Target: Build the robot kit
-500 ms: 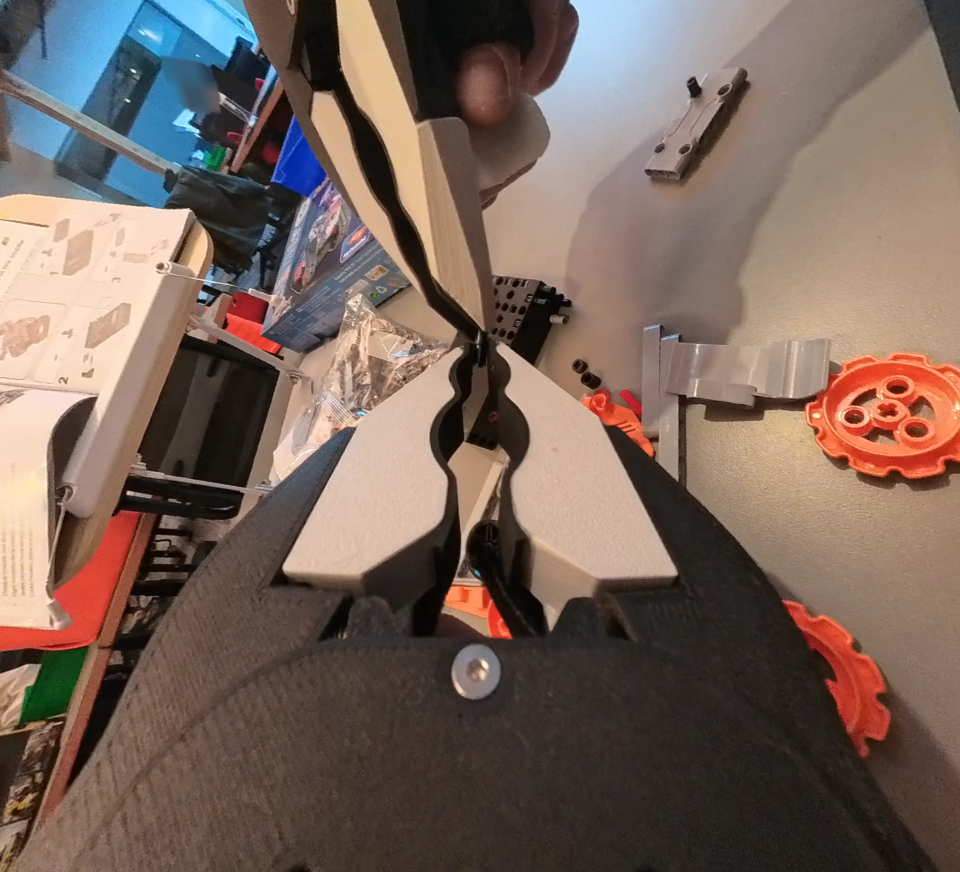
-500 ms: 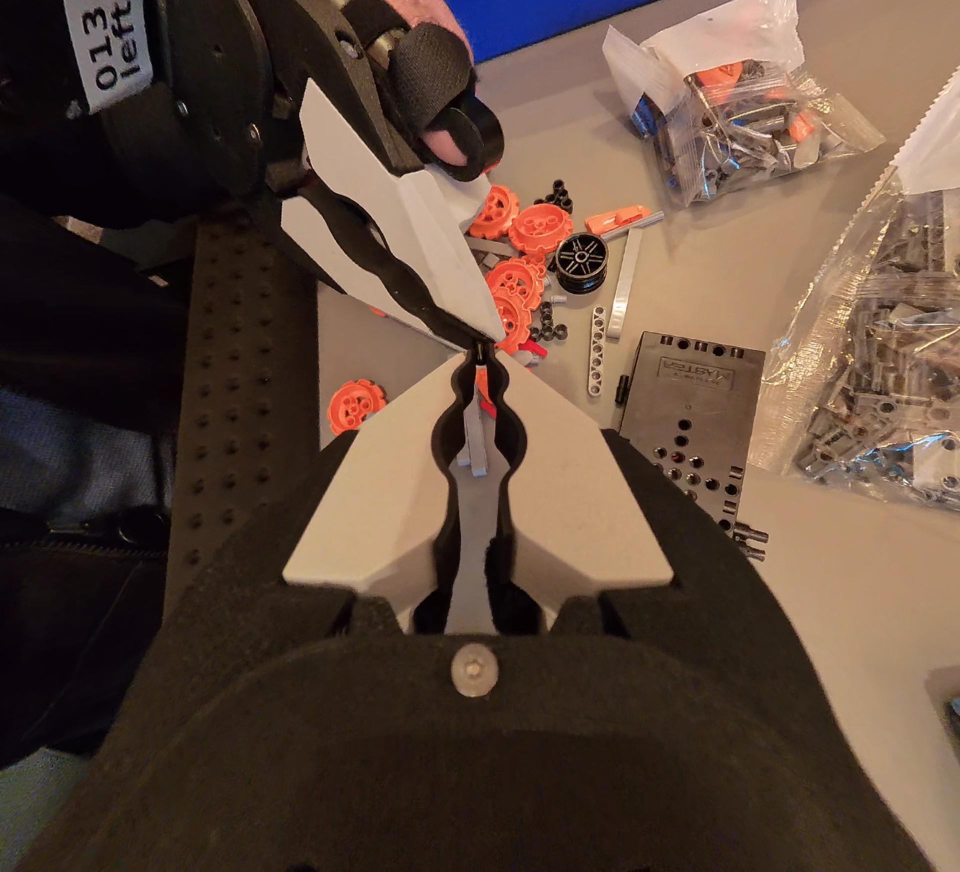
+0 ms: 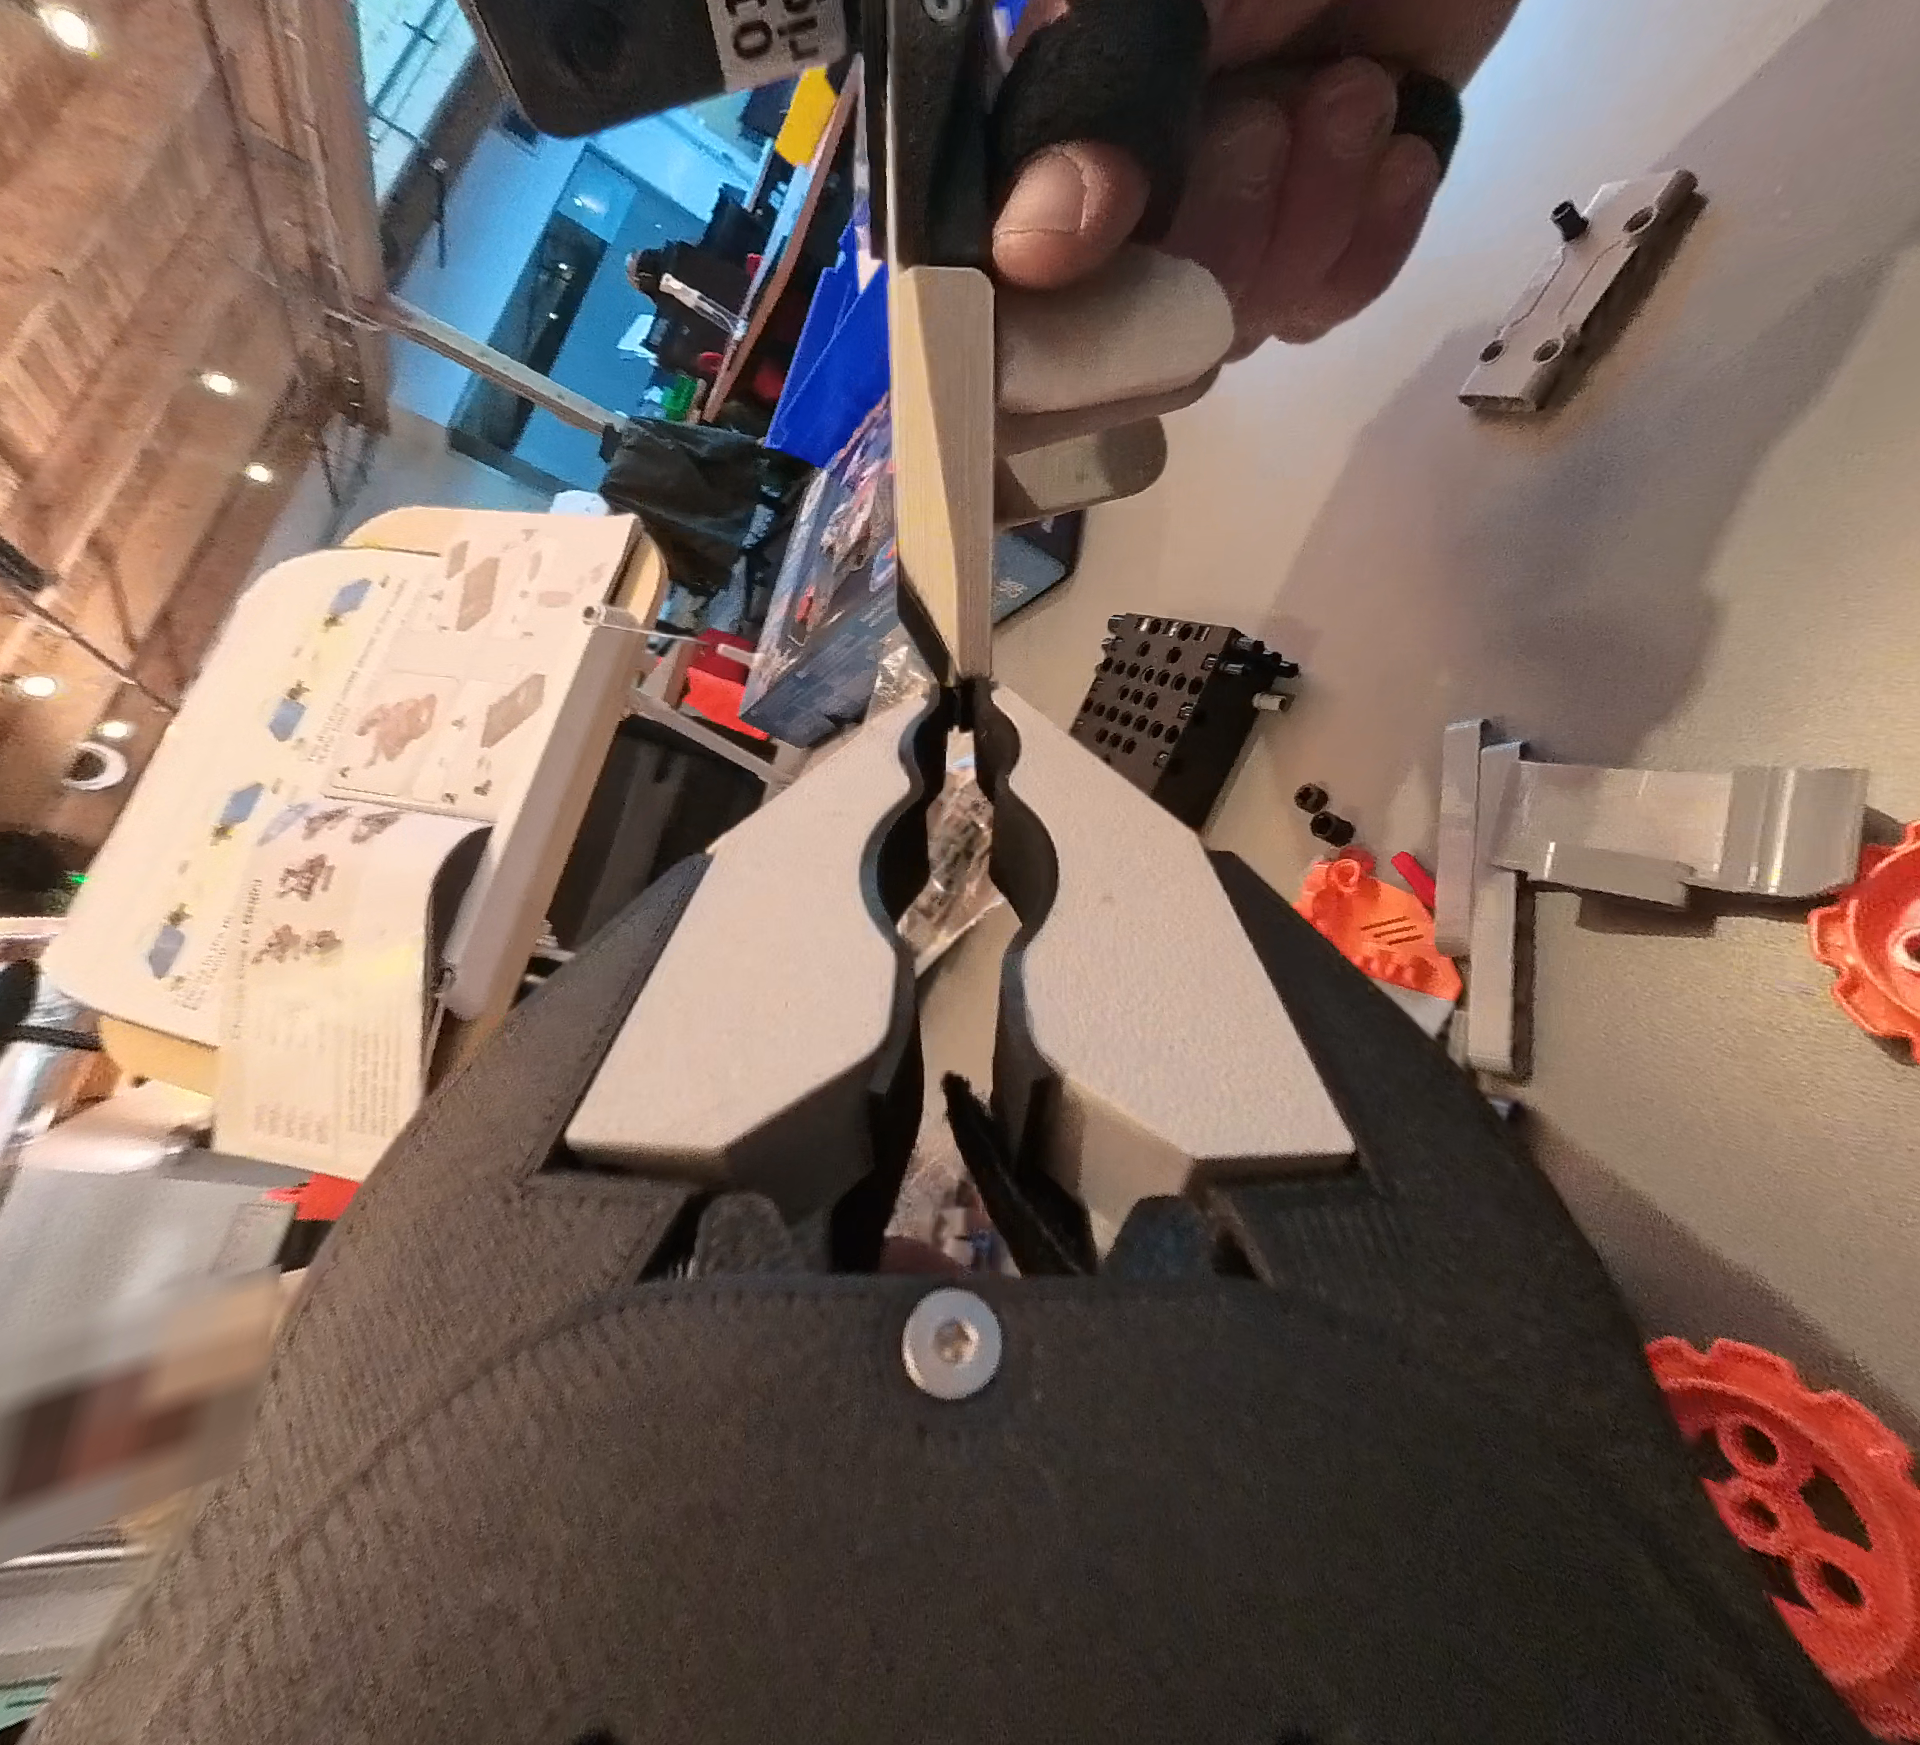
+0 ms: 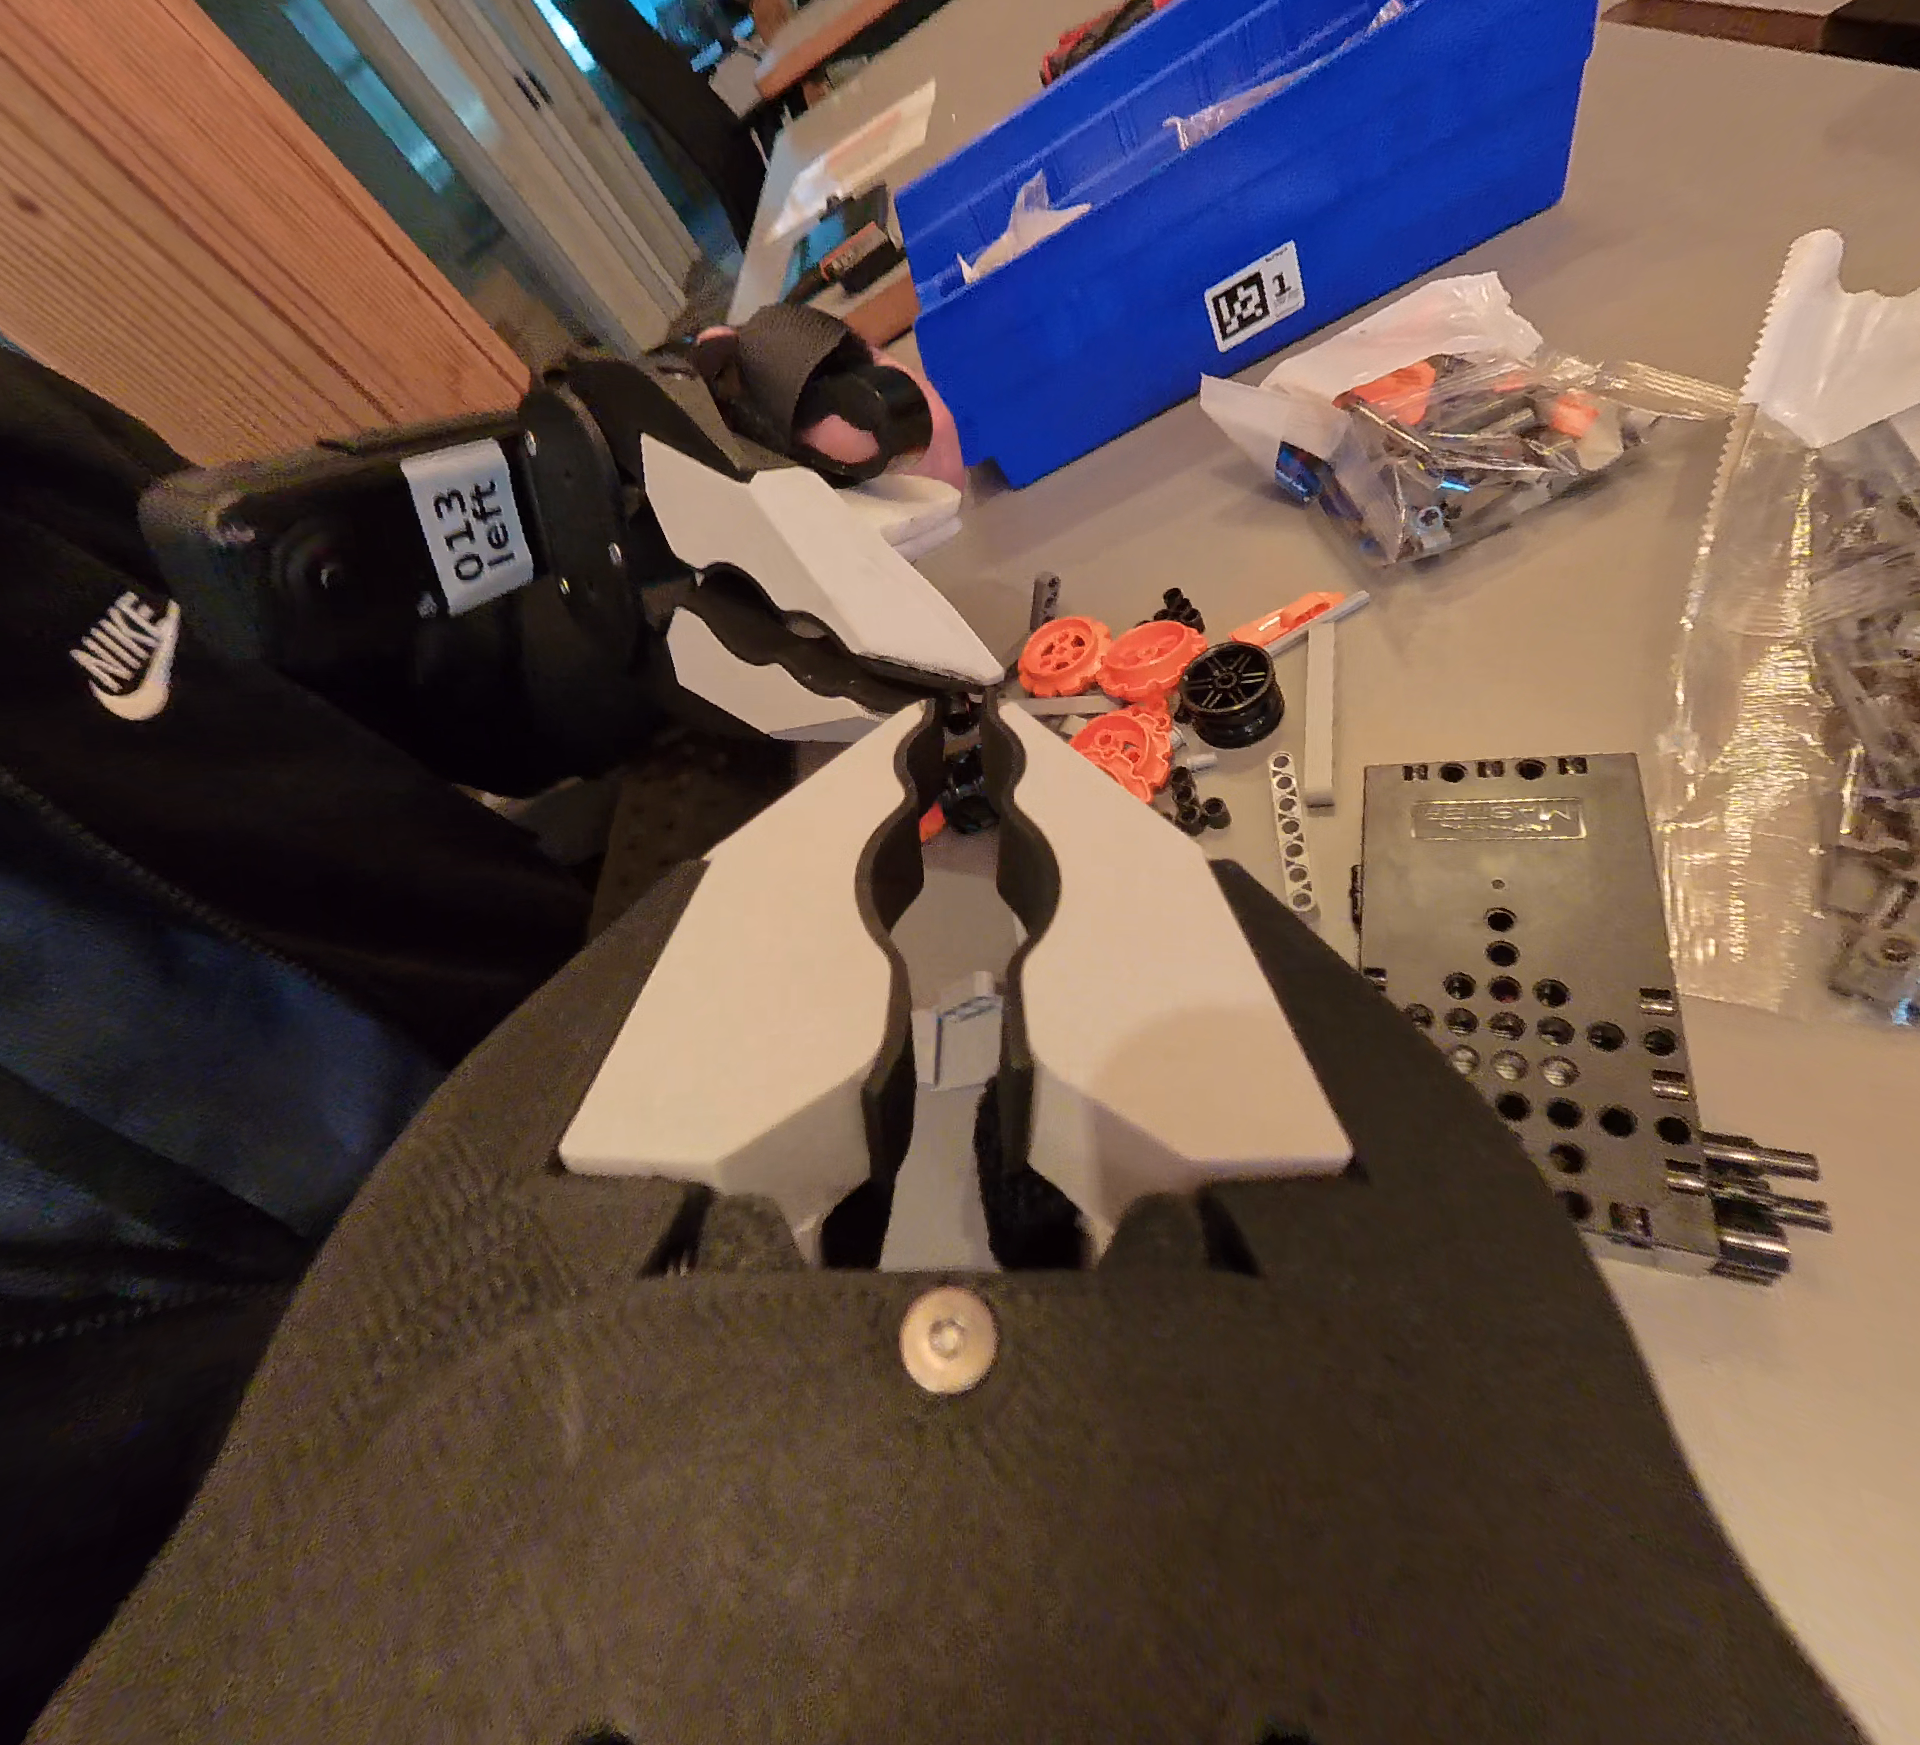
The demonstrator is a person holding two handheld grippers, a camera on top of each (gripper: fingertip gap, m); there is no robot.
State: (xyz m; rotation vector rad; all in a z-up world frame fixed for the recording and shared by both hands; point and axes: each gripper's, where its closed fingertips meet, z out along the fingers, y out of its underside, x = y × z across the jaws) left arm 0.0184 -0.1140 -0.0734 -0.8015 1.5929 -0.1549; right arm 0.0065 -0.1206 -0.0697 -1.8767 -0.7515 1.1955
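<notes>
Pinching from two sides, I have both tools meeting tip to tip above the grey table [image 4: 1714, 168]. My left gripper [image 3: 964, 700] is drawn in narrow, its tips nipped on a small black piece [image 3: 970, 687]. My right gripper [image 4: 961, 716] comes at the same spot from the other side, equally narrow, and grips there too. I cannot tell whether one piece sits between the two tools or two pieces pressed together; it is too small and dark.

Just beyond the tips lie orange gears [image 4: 1148, 656], a black wheel [image 4: 1231, 693] and a thin grey beam [image 4: 1291, 828]. A black perforated block [image 4: 1507, 968] rests to the right of them. Farther off are a clear bag of parts [image 4: 1455, 438] and a blue bin [image 4: 1247, 241]. An open instruction booklet [image 3: 364, 739] stands off to my left.
</notes>
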